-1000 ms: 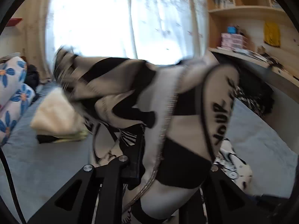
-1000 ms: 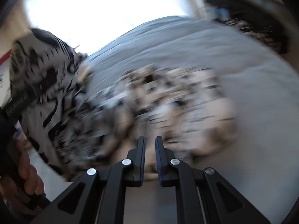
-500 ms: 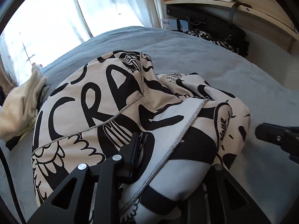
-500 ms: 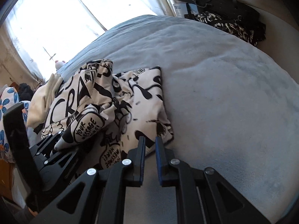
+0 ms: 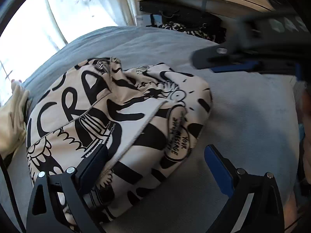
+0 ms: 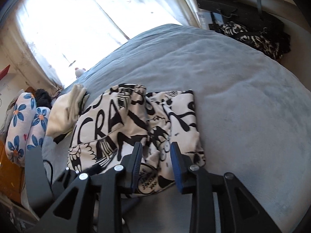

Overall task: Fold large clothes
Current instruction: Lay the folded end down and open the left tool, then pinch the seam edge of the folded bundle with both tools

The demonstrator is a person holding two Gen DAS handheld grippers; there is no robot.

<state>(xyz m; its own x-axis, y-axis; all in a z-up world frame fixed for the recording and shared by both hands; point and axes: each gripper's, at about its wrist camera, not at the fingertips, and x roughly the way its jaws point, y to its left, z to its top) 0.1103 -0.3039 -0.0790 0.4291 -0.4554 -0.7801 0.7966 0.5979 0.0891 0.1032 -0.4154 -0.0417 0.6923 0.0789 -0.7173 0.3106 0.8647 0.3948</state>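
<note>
Left claw (image 5: 155,155) released garment (image 5: 116,116); right claw (image 6: 156,153) parted; pillows (image 6: 25,124) right-view only.

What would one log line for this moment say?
left claw: open, over printed garment | right claw: open, above it | garment bundled on grey bed

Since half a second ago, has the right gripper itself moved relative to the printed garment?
Yes. The right gripper has opened and advanced toward the curtained window; its fingers now straddle the near edge of the black-and-white garment on the grey bed.
</note>
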